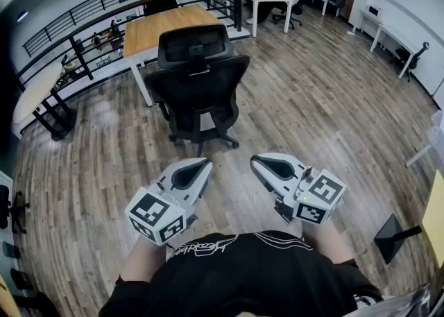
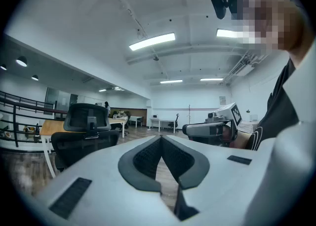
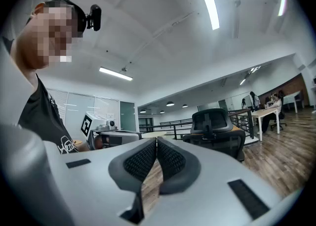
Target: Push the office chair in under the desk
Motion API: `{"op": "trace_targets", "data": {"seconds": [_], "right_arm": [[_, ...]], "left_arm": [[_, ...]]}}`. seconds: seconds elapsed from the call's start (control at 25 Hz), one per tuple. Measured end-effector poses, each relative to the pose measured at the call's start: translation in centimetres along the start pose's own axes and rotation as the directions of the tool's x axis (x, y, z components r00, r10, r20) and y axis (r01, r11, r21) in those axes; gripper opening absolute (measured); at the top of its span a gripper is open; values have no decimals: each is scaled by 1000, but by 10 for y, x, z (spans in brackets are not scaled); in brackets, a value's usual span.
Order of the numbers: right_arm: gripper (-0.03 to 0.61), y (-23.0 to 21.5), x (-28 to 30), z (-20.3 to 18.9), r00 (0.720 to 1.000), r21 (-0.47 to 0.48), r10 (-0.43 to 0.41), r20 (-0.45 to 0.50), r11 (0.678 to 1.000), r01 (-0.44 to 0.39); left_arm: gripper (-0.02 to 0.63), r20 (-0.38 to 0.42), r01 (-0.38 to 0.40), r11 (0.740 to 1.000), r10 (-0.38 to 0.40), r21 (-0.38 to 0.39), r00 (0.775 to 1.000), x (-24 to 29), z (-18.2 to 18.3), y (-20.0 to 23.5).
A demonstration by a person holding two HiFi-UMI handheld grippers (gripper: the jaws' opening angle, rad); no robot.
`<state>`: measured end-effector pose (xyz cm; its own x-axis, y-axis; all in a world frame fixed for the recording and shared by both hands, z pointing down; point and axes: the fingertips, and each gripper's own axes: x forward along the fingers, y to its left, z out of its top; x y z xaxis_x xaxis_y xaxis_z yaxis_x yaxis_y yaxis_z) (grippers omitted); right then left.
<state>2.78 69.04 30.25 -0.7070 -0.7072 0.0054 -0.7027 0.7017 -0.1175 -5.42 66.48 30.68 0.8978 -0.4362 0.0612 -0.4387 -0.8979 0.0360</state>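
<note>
Up at twelve o'clock, well apart from both grippers, saw black mesh office chair (image 1: pixel 198 83), backrest facing them, wooden-topped white-legged desk (image 1: pixel 156 28) just beyond; held left gripper (image 1: pixel 207 163) and right gripper (image 1: pixel 254 161) jaws pressed together, empty, left slightly nearer.

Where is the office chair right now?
In the head view the black office chair stands upper centre, pulled out at the near side of the wooden desk, with its backrest facing the camera.
</note>
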Motion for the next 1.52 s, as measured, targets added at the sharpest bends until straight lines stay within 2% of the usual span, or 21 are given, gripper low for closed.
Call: {"op": "trace_targets", "data": {"seconds": [0.28, 0.56, 0.76, 1.0, 1.2, 1.28, 1.4, 1.44, 1.52], "right_arm": [[44, -20, 9, -10, 1000, 8, -18, -13, 1000, 18], [46, -60, 36, -27, 999, 59, -37, -29, 997, 39], [46, -115, 75, -36, 993, 19, -91, -77, 995, 93], [48, -193, 134, -44, 984, 18, -131, -121, 991, 134], [48, -251, 181, -33, 961, -50, -214, -172, 977, 209], [49, -269, 190, -33, 948, -95, -259, -183, 965, 246], [52, -293, 199, -33, 926, -173, -327, -190, 939, 296], [65, -301, 200, -34, 919, -200, -342, -196, 931, 304], [129, -315, 203, -35, 907, -253, -367, -208, 916, 312]], "left_arm": [[8, -13, -1, 1000, 1, -26, 1000, 12, -11, 15], [8, -42, -3, 998, 1, -56, 999, 37, -33, 57], [8, -57, -20, 998, 16, -65, 998, 71, -41, 121], [9, -80, -45, 997, 40, -59, 996, 105, -59, 212], [20, -84, -104, 993, 100, -46, 991, 116, -58, 294], [64, -91, -103, 994, 100, -29, 991, 118, -61, 314], [126, -119, -116, 992, 120, 44, 986, 123, -68, 338], [141, -128, -129, 990, 136, 66, 982, 125, -71, 346], [164, -139, -155, 984, 165, 86, 976, 127, -75, 360]]}}
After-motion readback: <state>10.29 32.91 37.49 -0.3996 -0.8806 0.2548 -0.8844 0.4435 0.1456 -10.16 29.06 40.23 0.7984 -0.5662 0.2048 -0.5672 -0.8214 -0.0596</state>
